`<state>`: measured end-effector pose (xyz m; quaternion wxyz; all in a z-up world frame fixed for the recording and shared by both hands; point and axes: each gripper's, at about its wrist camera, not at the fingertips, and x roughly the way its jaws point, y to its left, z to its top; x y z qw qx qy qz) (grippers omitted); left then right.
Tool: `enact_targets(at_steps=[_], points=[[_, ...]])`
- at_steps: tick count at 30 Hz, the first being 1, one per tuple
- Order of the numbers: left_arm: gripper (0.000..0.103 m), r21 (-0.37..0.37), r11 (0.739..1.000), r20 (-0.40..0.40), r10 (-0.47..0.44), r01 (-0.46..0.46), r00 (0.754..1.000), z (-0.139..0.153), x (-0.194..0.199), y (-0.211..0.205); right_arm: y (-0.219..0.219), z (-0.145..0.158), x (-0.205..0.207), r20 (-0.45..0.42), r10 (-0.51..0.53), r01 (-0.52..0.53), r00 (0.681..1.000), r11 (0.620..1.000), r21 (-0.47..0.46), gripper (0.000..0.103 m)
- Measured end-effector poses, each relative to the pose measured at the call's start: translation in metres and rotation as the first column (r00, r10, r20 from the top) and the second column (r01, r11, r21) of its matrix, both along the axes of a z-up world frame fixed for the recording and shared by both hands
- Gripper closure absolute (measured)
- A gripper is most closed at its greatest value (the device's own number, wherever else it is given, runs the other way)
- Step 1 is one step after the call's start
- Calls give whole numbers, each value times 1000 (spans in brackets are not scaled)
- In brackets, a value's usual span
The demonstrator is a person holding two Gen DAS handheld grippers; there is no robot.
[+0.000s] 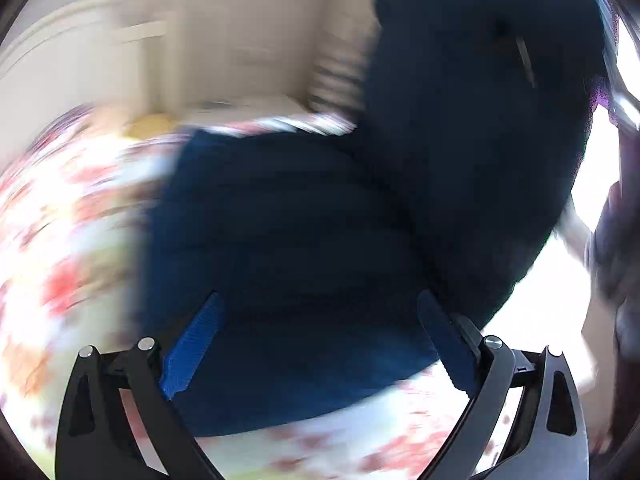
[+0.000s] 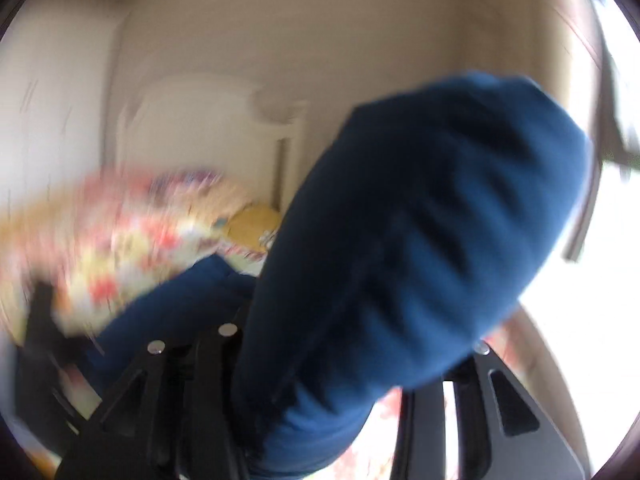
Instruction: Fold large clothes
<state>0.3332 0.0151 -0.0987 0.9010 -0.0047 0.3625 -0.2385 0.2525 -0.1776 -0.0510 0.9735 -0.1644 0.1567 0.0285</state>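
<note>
Blue garment [image 2: 400,260]: soft, floppy; my right gripper [image 2: 320,360] clamps a bunch; left gripper [image 1: 316,340] open above it; I'd pinch hems.

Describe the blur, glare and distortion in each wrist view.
Left wrist view: motion blur smears the floral bedspread and the room behind; the blue garment is dark and featureless; window glare blows out the right edge; only the left gripper is sharp. Right wrist view: everything is smeared, the garment fills the centre, fisheye bends the walls, and the lower right is overexposed.

The garment [image 1: 320,220] lies on the bedspread [image 1: 60,220], one part raised at right.
</note>
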Motion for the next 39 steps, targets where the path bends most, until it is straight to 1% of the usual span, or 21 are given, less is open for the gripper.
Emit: enact_targets(at_steps=[2,3,4,5,6,7,8,11,12,15,18,20,23,24,26,29,31,33,34,37,39], points=[[9,-55,989,23,140,-138,990,15,10,51,60,-19,6,-33,61,-67,998,971,-231,64],[9,-91,969,16,233,-231,972,23,17,84,96,-43,12,-79,92,-116,993,916,-384,63],[10,-124,949,5,294,-291,956,28,21,108,124,-70,16,-137,108,-163,985,849,-503,60],[10,-148,935,-1,326,-323,945,32,23,124,142,-95,16,-189,110,-201,976,788,-582,49],[10,-172,918,-3,362,-357,932,37,23,142,164,-136,18,-249,98,-248,963,679,-691,46],[10,-176,910,1,382,-376,924,41,22,152,177,-166,15,-199,89,-214,976,571,-792,46],[10,-170,910,8,385,-379,923,44,23,155,183,-174,15,-175,79,-190,981,541,-819,47],[9,-152,931,35,342,-333,939,60,29,144,179,-163,14,-197,63,-195,978,588,-785,46],[9,-155,942,46,308,-297,950,69,35,131,174,-163,9,-181,83,-195,980,583,-789,46],[8,-155,975,81,175,-161,981,95,54,84,168,-174,-15,-107,150,-170,983,522,-836,49],[5,-105,994,105,2,9,994,117,85,10,162,-183,-30,-62,200,-153,978,480,-864,49],[4,-46,995,110,-82,87,991,122,106,-36,158,-181,-34,-61,208,-157,976,487,-859,49],[4,215,975,142,-81,49,987,96,146,-96,153,-179,-39,-57,211,-158,976,499,-852,46],[4,309,951,113,-67,29,991,72,167,-108,149,-179,-42,-53,216,-158,975,505,-848,45],[4,376,925,4,-57,51,998,28,197,-108,143,-176,-51,-55,235,-175,970,526,-832,36],[4,162,985,-131,-41,62,991,-2,217,-74,111,-158,-70,-110,314,-294,943,631,-718,30],[4,157,986,-123,-36,55,992,-7,211,-69,95,-126,-86,-161,393,-417,905,748,-517,30],[4,165,985,-110,-32,50,993,-10,205,-69,78,-92,-91,-171,488,-518,856,812,-271,31],[4,160,986,-110,-30,48,993,-11,204,-68,73,-79,-88,-158,504,-527,849,827,-193,31],[4,144,989,-115,-29,46,993,-11,202,-65,85,-56,-65,-139,456,-472,879,874,-120,47],[4,143,989,-114,-29,45,993,-9,201,-65,97,-59,-57,-166,408,-429,898,894,-125,48]])
